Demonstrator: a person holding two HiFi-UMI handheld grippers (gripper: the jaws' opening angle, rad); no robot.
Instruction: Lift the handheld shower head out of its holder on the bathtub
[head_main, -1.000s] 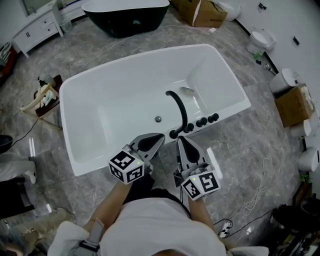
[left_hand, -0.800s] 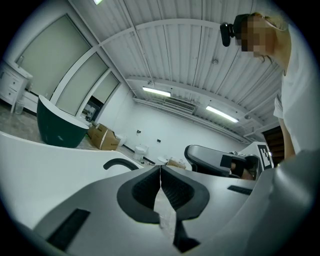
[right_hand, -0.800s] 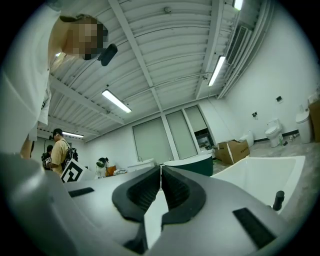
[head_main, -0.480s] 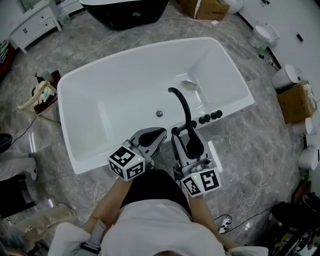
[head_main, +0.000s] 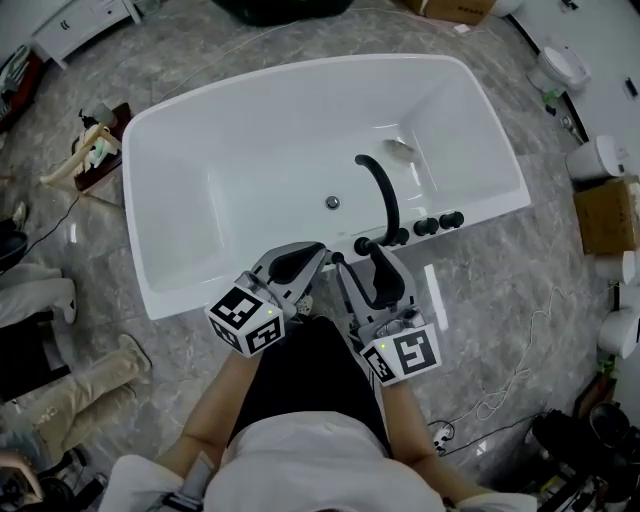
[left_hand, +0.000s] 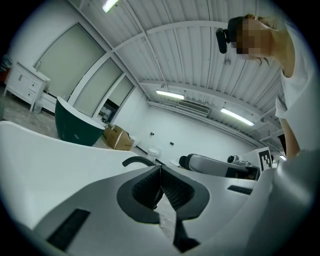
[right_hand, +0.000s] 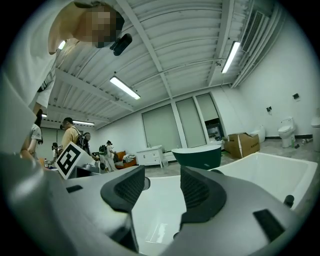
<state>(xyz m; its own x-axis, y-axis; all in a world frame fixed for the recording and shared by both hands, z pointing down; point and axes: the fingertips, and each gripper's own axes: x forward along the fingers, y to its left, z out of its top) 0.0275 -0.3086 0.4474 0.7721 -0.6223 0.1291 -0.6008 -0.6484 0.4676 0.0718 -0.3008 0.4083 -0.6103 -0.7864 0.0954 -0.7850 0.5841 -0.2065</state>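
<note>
Head view: one white bathtub (head_main: 165, 295) lies ahead of two grippers. The left gripper (head_main: 316, 254) has its fingers pressed together on nothing, with the tips over the tub's near rim. The right gripper (head_main: 358, 258) has just been opening. Its two fingers stand wide apart and grip nothing; in the right gripper view only the tub's white inside shows between the pads. The black handheld shower head (head_main: 362, 245) sits in its holder on the rim, just ahead of the right fingertips; whether they touch it I cannot tell. Beyond it rises one arched black spout (head_main: 380, 185). To the right of those fingers, three round black knobs (head_main: 425, 227) line the rim.
</note>
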